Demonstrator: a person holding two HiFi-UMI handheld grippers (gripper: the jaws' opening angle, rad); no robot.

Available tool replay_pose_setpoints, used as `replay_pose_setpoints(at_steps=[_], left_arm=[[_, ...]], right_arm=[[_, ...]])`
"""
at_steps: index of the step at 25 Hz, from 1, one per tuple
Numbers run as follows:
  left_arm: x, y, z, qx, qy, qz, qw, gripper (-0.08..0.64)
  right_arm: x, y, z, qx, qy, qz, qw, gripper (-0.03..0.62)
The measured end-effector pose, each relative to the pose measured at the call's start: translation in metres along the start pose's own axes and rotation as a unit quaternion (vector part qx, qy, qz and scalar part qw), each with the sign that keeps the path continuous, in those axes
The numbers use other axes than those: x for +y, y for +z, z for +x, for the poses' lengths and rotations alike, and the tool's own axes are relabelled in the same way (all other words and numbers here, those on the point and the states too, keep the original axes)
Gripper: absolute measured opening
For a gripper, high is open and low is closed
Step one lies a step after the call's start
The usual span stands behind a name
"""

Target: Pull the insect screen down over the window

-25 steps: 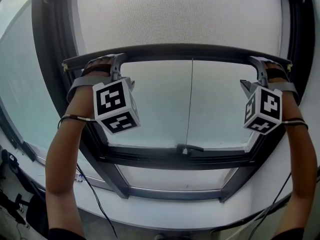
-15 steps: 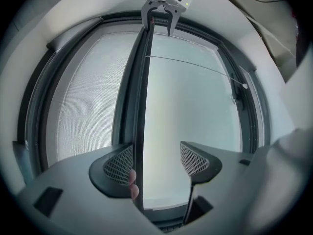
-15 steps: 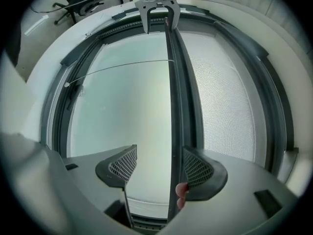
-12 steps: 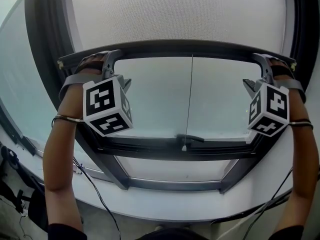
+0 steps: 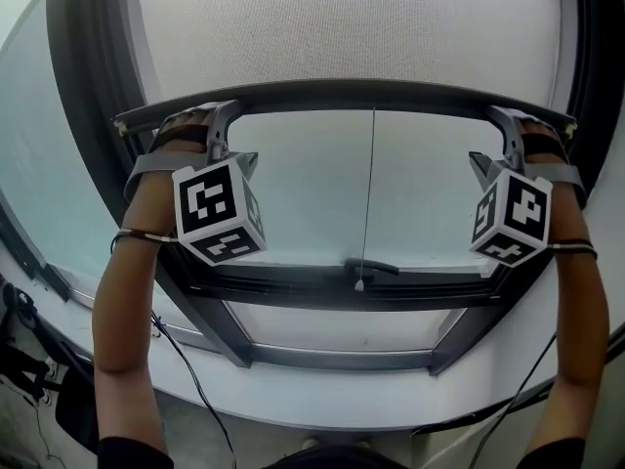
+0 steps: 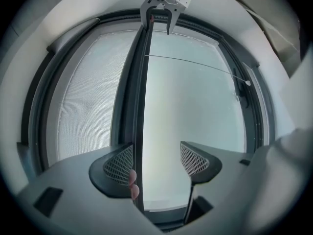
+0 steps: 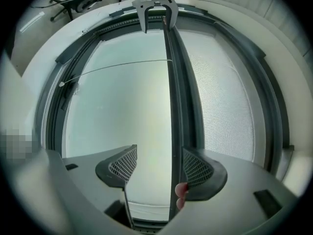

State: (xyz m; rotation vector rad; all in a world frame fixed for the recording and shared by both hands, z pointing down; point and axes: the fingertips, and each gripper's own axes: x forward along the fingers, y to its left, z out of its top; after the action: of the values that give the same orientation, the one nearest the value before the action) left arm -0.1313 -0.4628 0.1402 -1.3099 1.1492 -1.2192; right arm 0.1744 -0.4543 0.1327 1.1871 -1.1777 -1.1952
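While my jaws are standing apart, I am hooking the left gripper [image 6: 156, 163] and the right gripper [image 7: 159, 165] over the insect screen's [image 5: 342, 27] bottom bar [image 5: 371, 96], near its ends, well above the window frame's [image 5: 322, 296] bottom edge.

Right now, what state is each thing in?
insect screen: part way down, covering the window's upper part.
bottom bar: level across mid-window, between both grippers' jaws.
pull cord: hanging straight from the bar's middle.
left gripper: jaws apart, bar against one jaw.
right gripper: jaws apart, bar against one jaw.
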Motion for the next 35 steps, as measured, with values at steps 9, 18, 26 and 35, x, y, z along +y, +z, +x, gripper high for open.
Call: replay_pose_setpoints(at_steps=[9, 18, 26, 35], left_arm=[[-0.017, 0.002, -0.004, -0.003, -0.028, -0.008, 0.9996, 0.304], [-0.016, 0.001, -0.001, -0.004, -0.033, -0.005, 0.9994, 0.302], [-0.017, 0.001, -0.002, -0.024, -0.058, -0.025, 0.9977, 0.302], [-0.036, -0.001, -0.011, -0.015, -0.077, -0.003, 0.9969, 0.296]], right_arm=[[0.016, -0.001, -0.001, -0.001, 0.019, 0.002, 1.0, 0.275], [0.013, 0.0, -0.001, 0.004, 0.026, 0.002, 1.0, 0.275], [0.016, 0.003, -0.001, 0.003, 0.02, 0.01, 1.0, 0.275], [0.034, 0.003, -0.011, 0.003, 0.064, 0.007, 0.998, 0.275]])
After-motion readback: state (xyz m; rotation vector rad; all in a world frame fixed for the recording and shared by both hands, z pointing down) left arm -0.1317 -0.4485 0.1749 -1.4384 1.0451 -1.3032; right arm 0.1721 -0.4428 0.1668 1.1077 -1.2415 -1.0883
